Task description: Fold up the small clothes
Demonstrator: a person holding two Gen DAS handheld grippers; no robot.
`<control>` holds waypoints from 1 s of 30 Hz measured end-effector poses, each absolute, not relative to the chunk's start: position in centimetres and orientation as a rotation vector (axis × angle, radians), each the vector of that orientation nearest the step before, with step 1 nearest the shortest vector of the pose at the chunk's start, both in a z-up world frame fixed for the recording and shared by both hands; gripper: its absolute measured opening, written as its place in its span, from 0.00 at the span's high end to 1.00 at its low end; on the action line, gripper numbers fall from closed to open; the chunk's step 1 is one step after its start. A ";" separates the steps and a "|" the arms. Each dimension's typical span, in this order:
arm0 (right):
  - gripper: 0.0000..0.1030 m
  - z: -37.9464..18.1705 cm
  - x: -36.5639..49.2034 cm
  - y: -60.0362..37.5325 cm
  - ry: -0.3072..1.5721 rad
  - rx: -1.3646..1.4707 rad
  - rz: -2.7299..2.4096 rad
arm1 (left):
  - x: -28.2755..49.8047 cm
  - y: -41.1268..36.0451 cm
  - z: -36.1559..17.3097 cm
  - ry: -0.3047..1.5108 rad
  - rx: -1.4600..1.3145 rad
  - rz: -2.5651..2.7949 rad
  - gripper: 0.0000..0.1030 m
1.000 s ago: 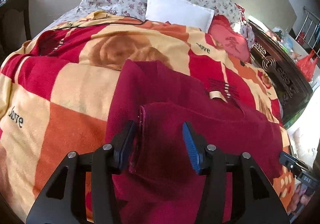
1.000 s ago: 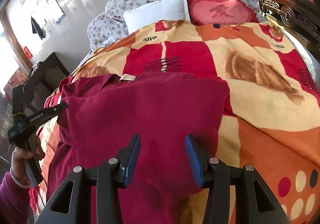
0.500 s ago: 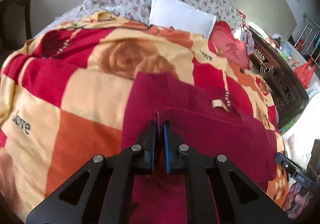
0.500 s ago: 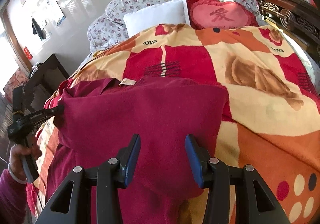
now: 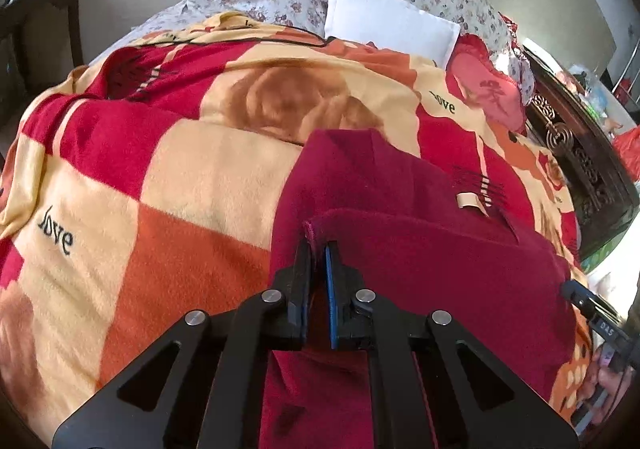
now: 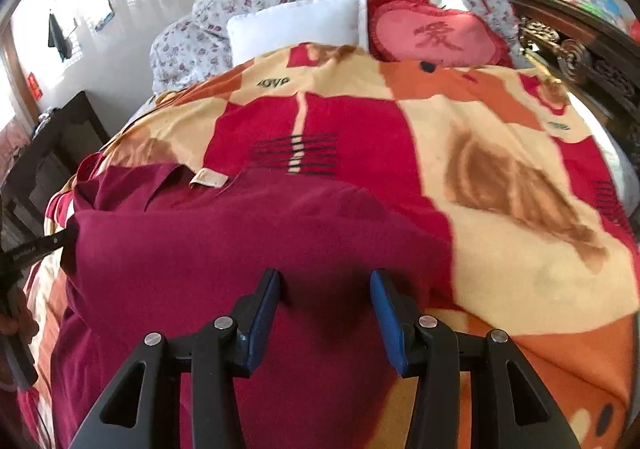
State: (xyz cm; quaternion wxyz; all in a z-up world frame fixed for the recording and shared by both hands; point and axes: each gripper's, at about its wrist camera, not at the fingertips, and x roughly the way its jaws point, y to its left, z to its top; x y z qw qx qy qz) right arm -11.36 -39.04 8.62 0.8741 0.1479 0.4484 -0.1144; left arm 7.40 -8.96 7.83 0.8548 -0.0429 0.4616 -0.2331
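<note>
1 dark red fleece garment [image 5: 432, 261] lay folded on the bed's red, orange and cream checked blanket [image 5: 168, 185], with 1 white pillow [image 5: 384, 25] and 1 pink heart-shaped cushion [image 6: 436, 37] behind. The left gripper [image 5: 318, 249] pointed forward, low, clenched on the corner of the garment's folded-over layer. The right gripper [image 6: 325, 285] hovered level over the garment's near edge, fingers spread apart, the cloth lying under and between them.

left gripper [image 5: 318, 249]: black triangular arms, silver screws, blue pads
right gripper [image 6: 325, 281]: black frame, silver screws, blue pads [image 6: 264, 309]
handle, lower left of frame: white lettering
</note>
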 end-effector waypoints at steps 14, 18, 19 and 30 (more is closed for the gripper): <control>0.39 4.7 -16.9 -38.1 1.025 0.332 -0.247 | 2.2 -6.6 7.4 1.036 -0.040 -0.499 0.66; 0.39 6.4 -17.7 -37.2 1.014 0.262 -0.277 | -0.3 -5.4 7.8 1.026 0.006 -0.507 0.66; 0.39 6.7 -17.9 -37.0 1.015 0.245 -0.284 | -1.0 -5.0 7.9 1.020 0.015 -0.507 0.66; 0.39 9.0 -21.0 -33.0 0.987 0.302 -0.217 | -6.2 -5.4 7.0 1.020 0.117 -0.526 0.66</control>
